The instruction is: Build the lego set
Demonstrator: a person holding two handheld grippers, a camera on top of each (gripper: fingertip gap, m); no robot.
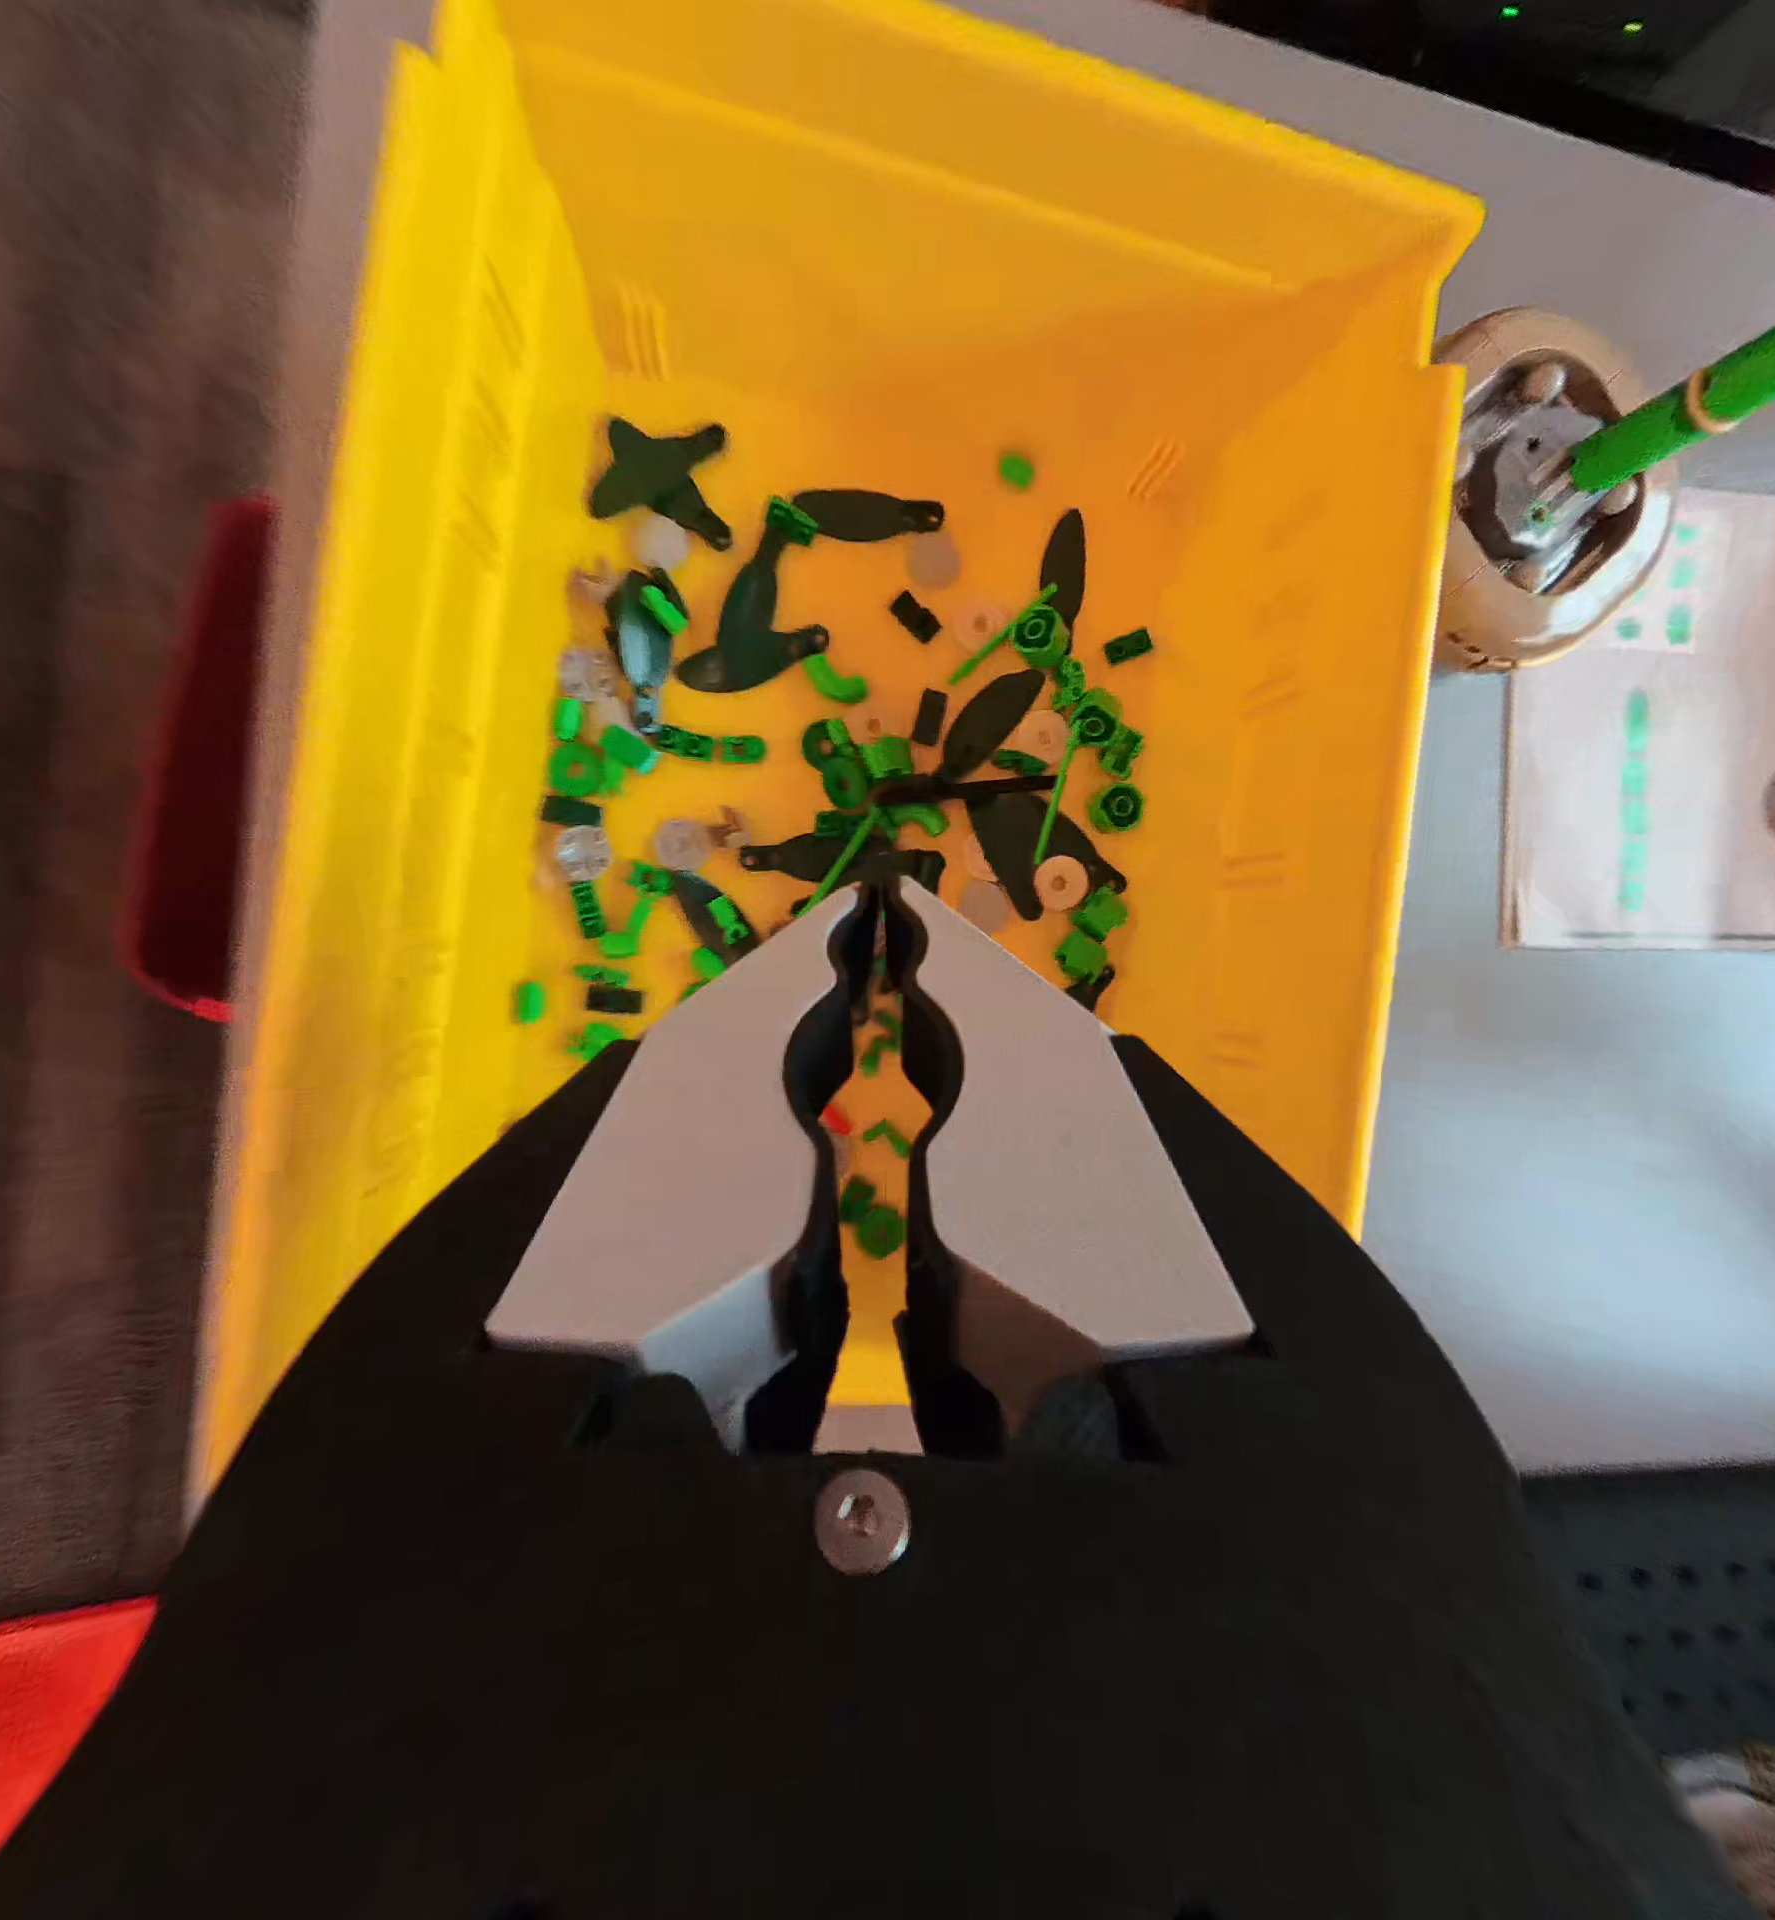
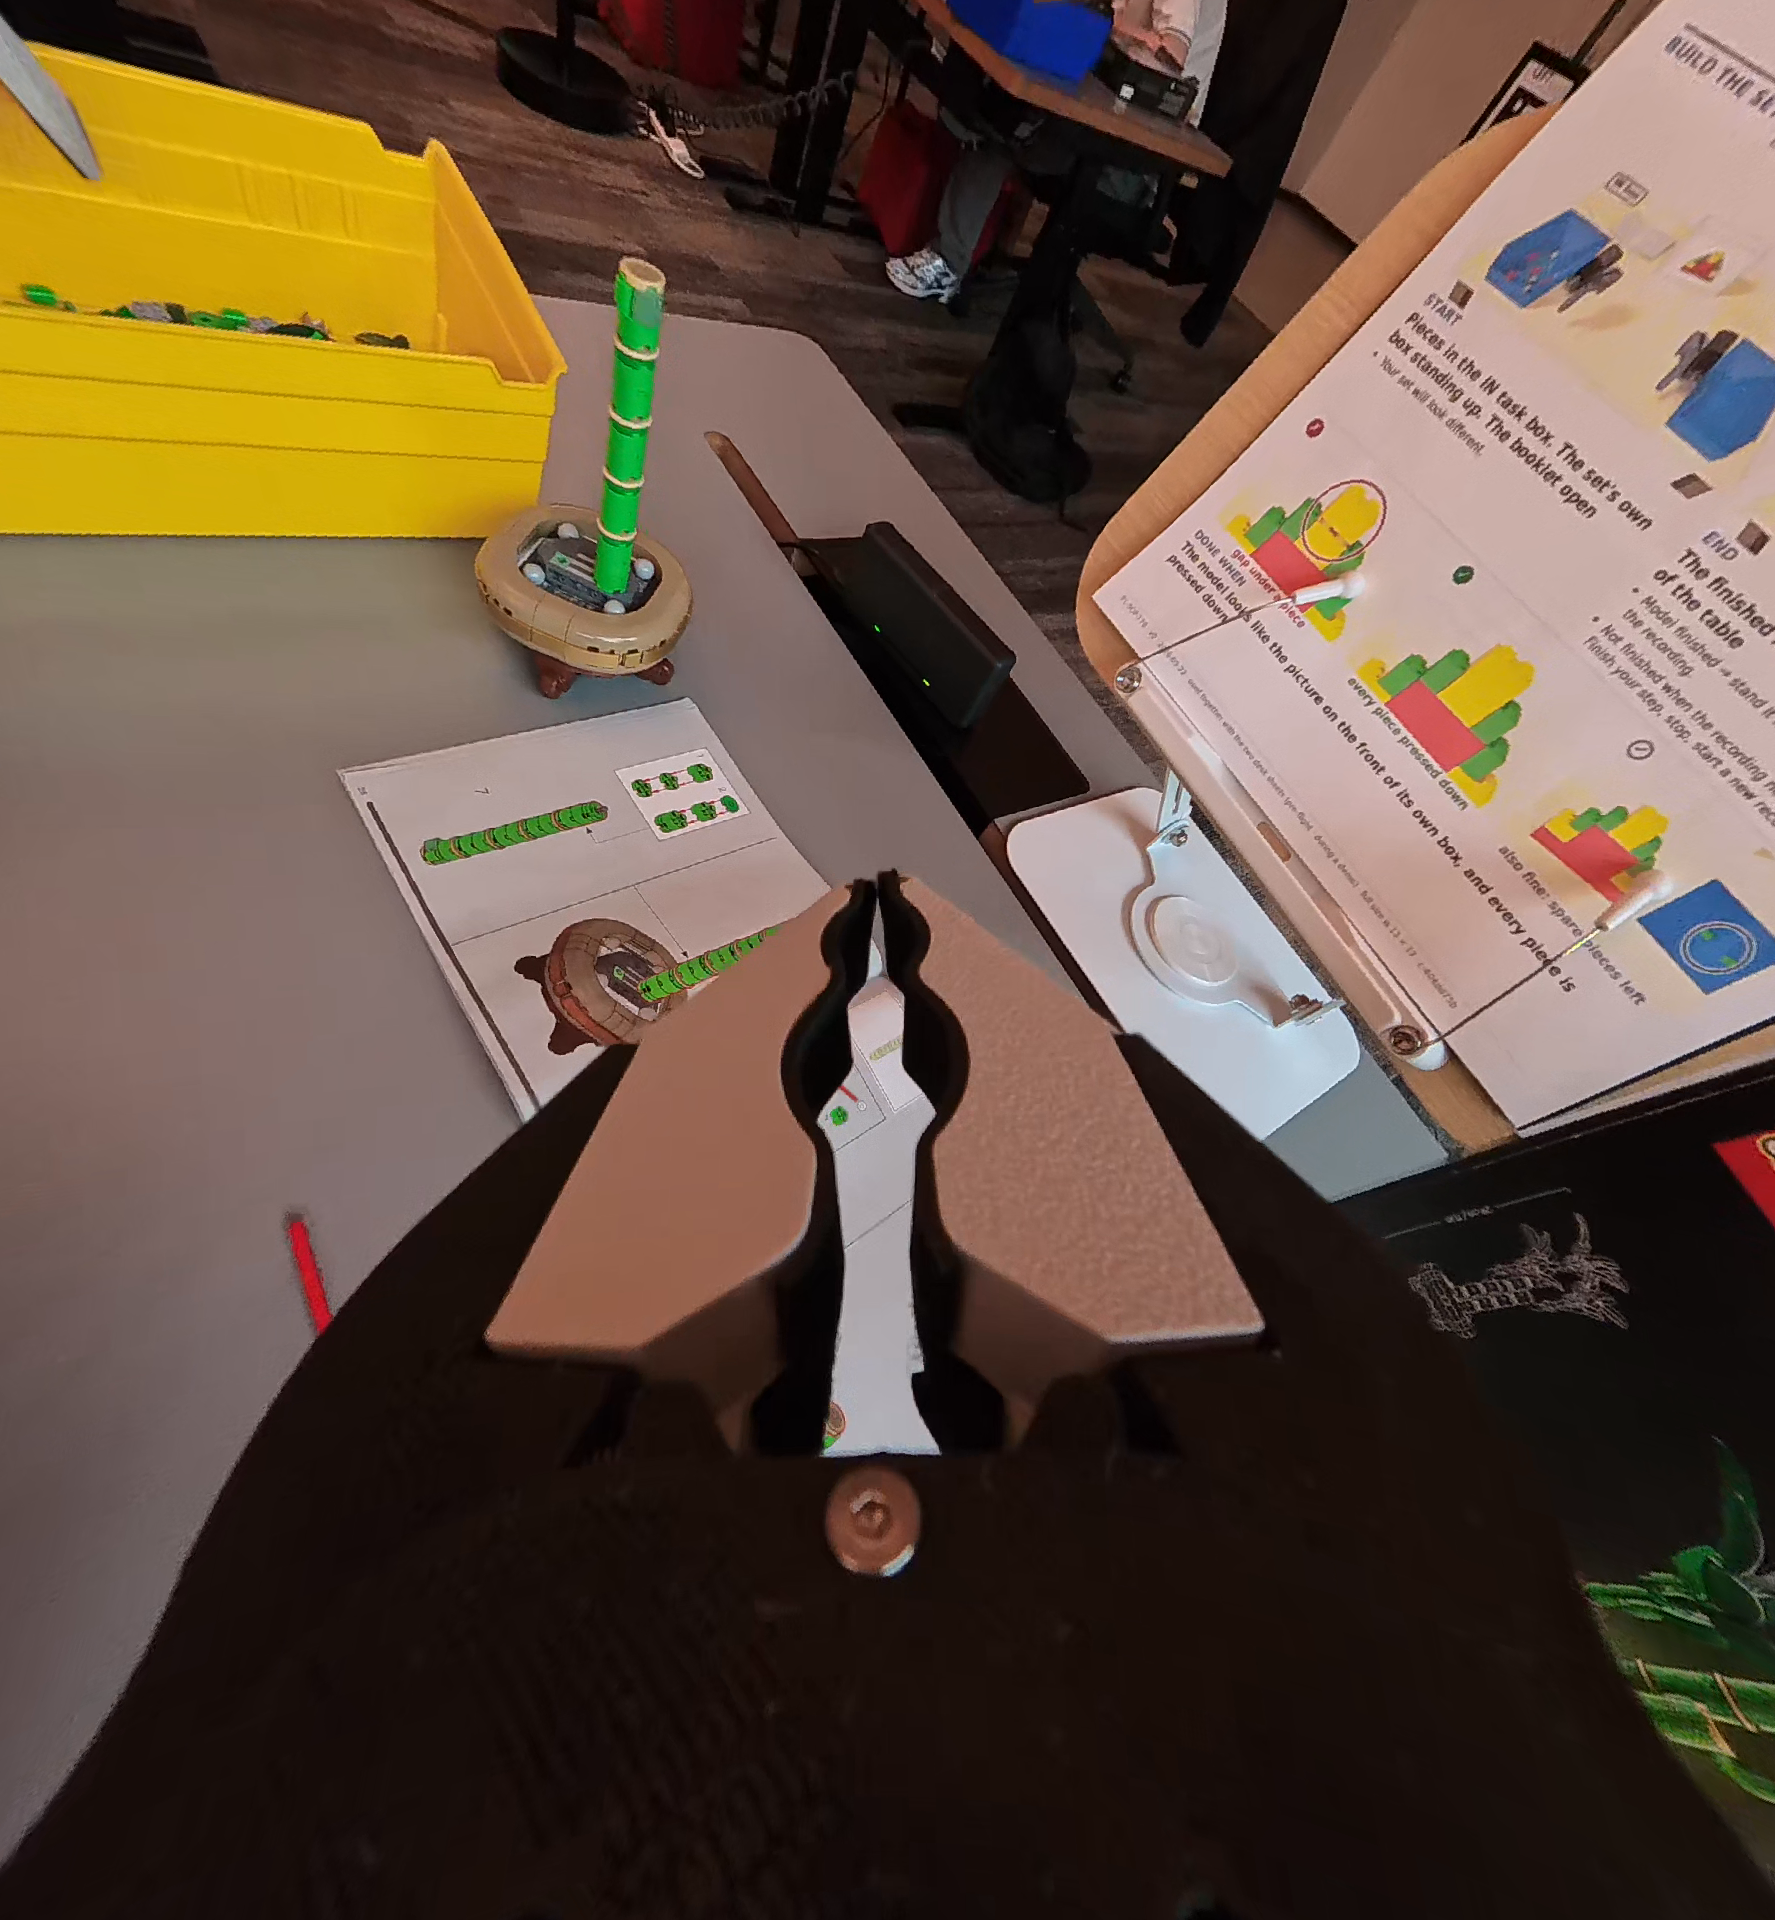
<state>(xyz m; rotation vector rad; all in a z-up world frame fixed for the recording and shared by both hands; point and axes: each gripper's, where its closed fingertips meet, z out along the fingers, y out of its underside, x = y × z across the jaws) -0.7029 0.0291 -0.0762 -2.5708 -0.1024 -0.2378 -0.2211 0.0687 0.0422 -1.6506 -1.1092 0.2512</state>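
Left wrist view, centre: left gripper (image 1: 881,894) jaws nearly together on a thin, light black stem piece (image 1: 966,790) above the yellow bin (image 1: 966,260); it probably slips easily. Right gripper (image 2: 878,888) jaws together, empty.

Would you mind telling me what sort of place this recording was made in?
Probably an office or lab workspace: a grey table holds a yellow parts bin, an instruction sheet stands on a stand, and desks on carpet sit behind.
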